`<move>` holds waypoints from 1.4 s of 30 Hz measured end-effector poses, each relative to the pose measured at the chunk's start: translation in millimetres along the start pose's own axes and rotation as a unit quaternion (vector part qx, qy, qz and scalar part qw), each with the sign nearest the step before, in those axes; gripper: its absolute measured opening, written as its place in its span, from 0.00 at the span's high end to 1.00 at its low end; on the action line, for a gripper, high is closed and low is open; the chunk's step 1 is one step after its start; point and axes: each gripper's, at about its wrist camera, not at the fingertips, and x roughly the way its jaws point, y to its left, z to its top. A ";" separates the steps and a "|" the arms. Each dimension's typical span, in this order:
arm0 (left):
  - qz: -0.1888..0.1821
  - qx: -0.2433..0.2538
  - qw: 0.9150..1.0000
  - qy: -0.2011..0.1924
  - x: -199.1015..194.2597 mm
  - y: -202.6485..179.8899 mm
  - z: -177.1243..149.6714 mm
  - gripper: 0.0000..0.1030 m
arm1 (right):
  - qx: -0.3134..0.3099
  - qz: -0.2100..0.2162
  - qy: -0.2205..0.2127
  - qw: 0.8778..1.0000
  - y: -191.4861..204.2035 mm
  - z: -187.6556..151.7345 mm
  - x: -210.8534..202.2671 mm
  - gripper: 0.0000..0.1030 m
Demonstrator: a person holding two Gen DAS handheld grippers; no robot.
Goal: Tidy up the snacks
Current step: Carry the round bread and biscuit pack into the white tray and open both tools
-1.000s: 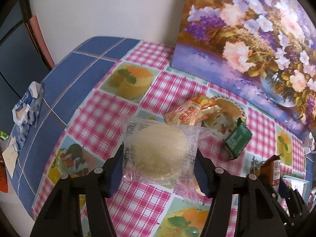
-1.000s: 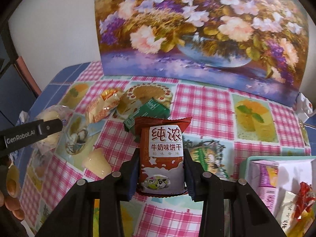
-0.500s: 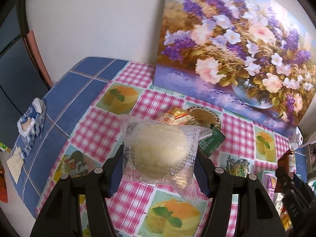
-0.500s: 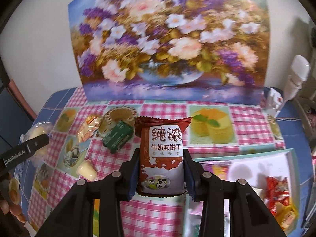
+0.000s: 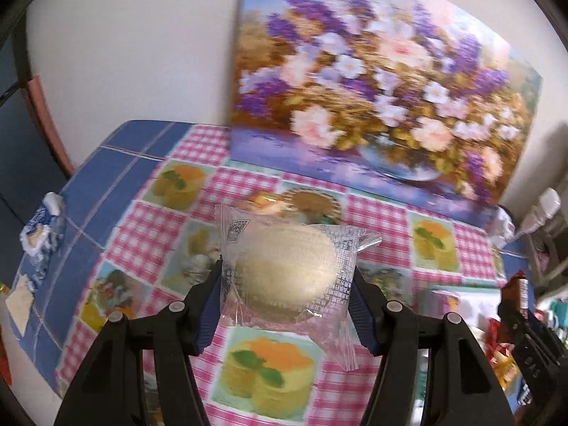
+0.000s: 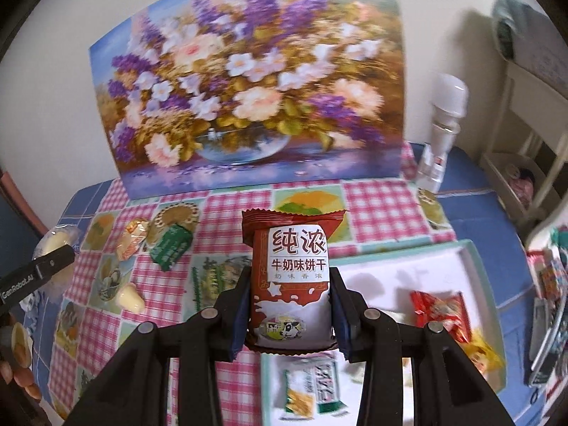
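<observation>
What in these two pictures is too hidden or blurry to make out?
- Left view: orange snack and green packet, mostly hidden behind the held cake.
- Left view: box, blurred; right gripper covers its contents.
- Right view: box, front part hidden by the held biscuit pack and fingers.

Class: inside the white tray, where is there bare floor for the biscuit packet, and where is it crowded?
The white tray has bare floor along its far edge, behind the red candy wrapper. The near side is crowded: yellow wrapper and green-white packet. Right gripper holds the biscuit packet.
</observation>
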 end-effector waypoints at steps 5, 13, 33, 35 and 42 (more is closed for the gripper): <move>-0.007 0.049 0.999 -0.008 -9.1 -41.1 -6.4 0.37 | 0.031 -0.011 -0.004 0.999 -31.2 -6.7 -11.7 0.59; -0.067 0.114 0.991 -0.006 -21.4 -111.3 -26.1 0.37 | 0.080 -0.043 -0.004 0.996 -83.6 -15.6 -23.9 0.59; -0.096 0.246 0.962 0.066 10.0 -213.9 -90.8 0.37 | 0.146 -0.059 0.038 0.987 -143.2 -34.7 -6.6 0.59; -0.094 0.251 0.961 0.071 14.1 -217.1 -94.5 0.37 | 0.145 -0.057 0.043 0.987 -143.1 -36.7 -2.0 0.59; -0.094 0.260 0.957 0.089 28.3 -223.4 -107.7 0.37 | 0.148 -0.054 0.064 0.986 -144.0 -42.2 9.6 0.59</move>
